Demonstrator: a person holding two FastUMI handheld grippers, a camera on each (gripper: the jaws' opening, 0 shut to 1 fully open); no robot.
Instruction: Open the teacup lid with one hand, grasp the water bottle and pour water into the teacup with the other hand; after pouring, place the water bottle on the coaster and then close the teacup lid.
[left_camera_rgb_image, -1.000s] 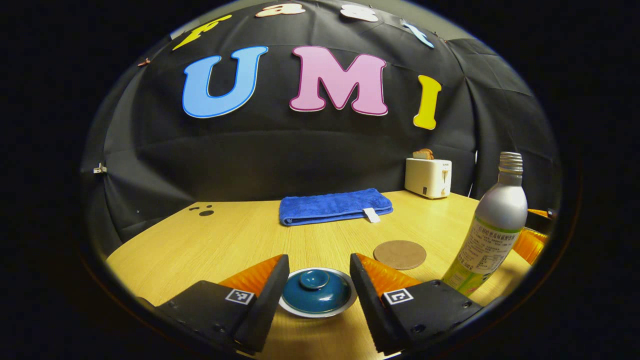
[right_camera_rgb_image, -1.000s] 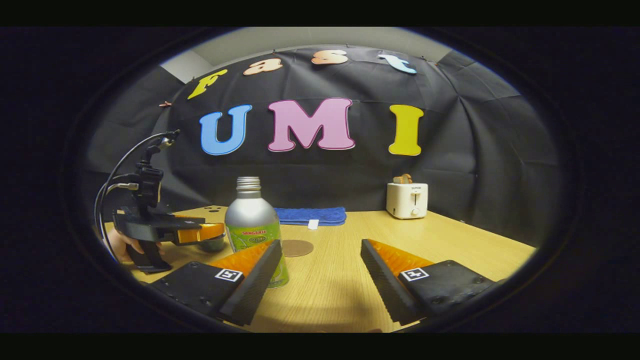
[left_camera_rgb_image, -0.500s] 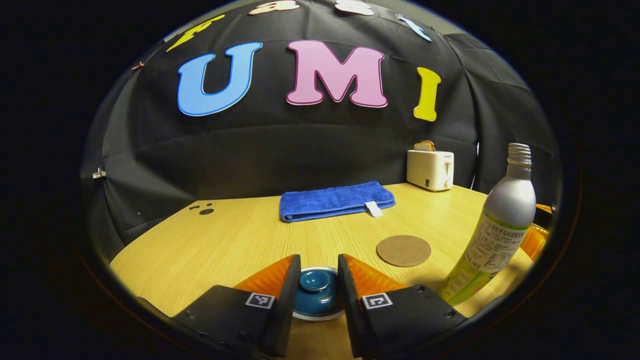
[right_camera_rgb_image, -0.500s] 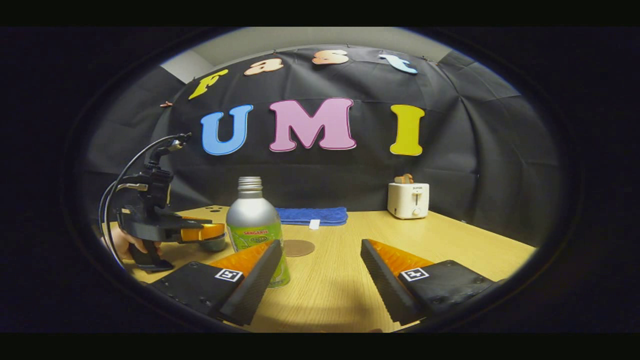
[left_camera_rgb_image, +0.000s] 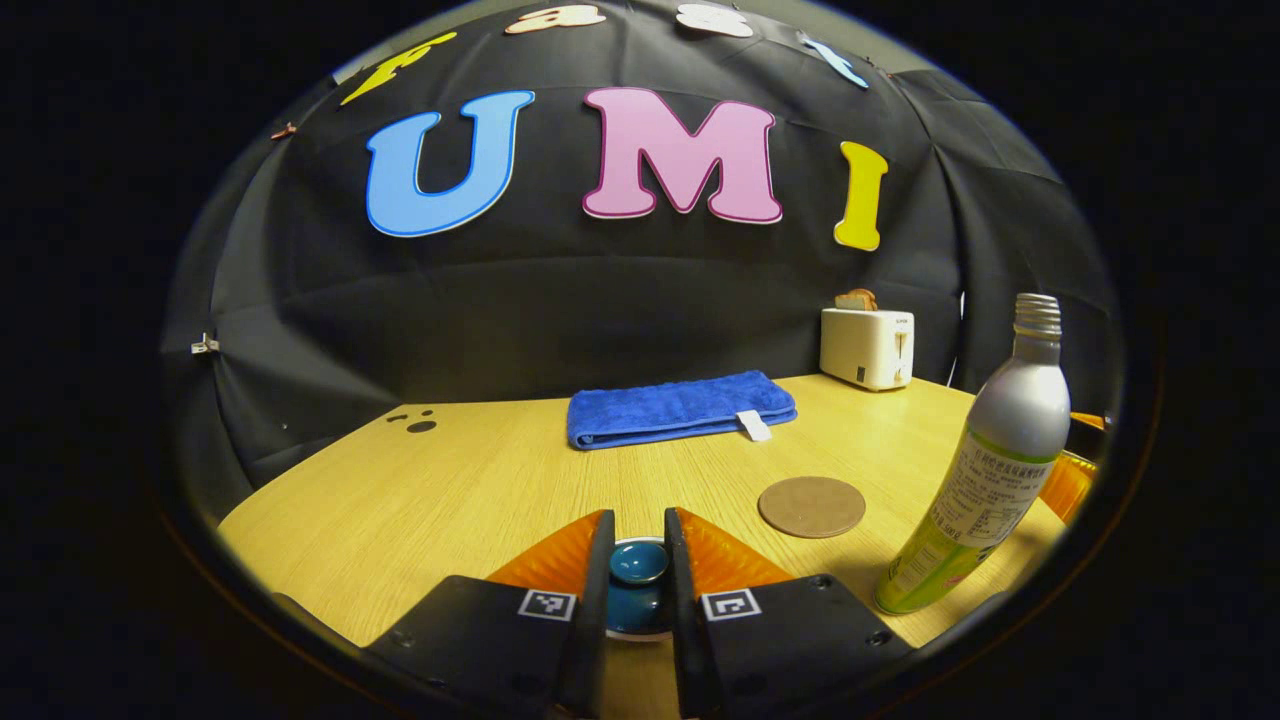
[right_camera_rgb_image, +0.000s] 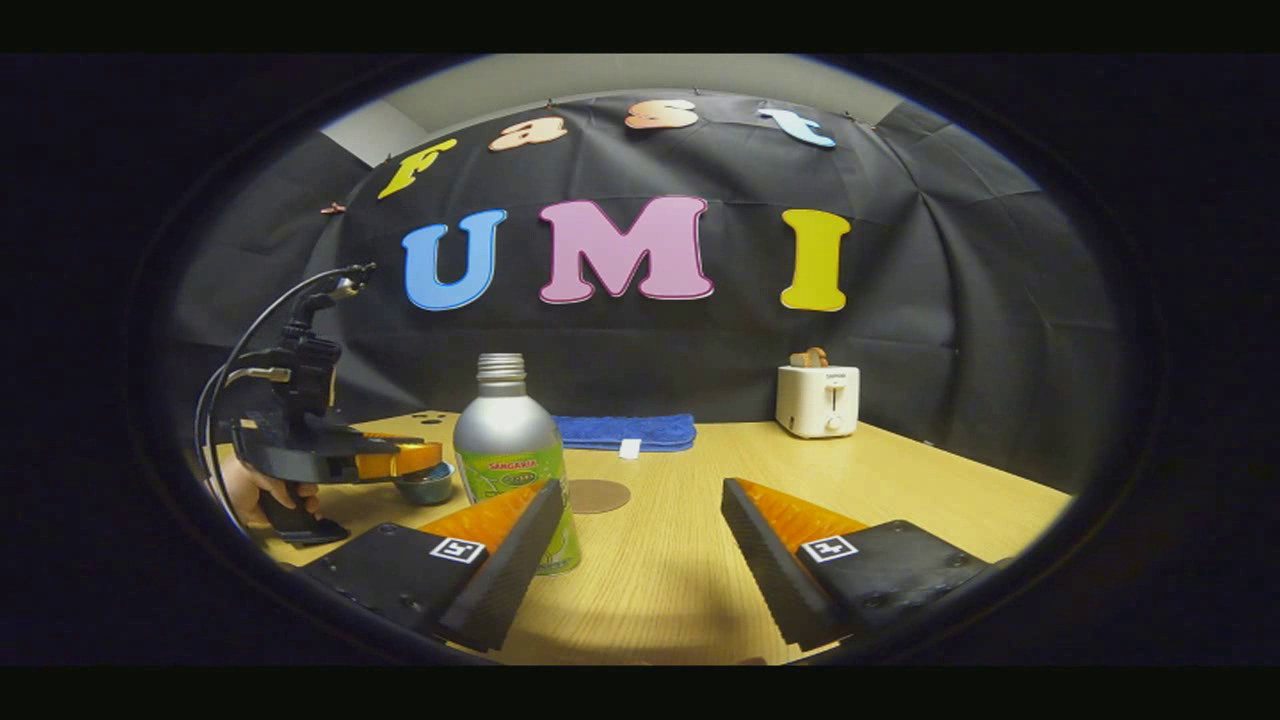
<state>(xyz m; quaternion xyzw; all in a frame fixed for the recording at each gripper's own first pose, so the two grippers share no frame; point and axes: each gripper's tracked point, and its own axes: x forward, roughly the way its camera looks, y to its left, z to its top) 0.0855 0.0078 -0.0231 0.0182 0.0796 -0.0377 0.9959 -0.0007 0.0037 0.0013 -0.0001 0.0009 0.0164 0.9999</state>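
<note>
The dark blue teacup lid with its round knob sits low in the left gripper view, on a white-rimmed cup. My left gripper is shut on the knob, one finger pressing each side. In the right gripper view the left gripper hovers over the teacup, held by a hand. The silver and green water bottle stands upright and uncapped. My right gripper stands open, the bottle just left of its left finger and outside the gap. The round brown coaster lies bare on the table.
A folded blue towel lies at the back of the wooden table. A white toaster with bread in it stands at the back right, also in the right gripper view as the toaster. The coaster lies behind the bottle.
My left gripper has closed from wide open around the lid to shut on its knob. The right gripper and the bottle have hardly moved.
</note>
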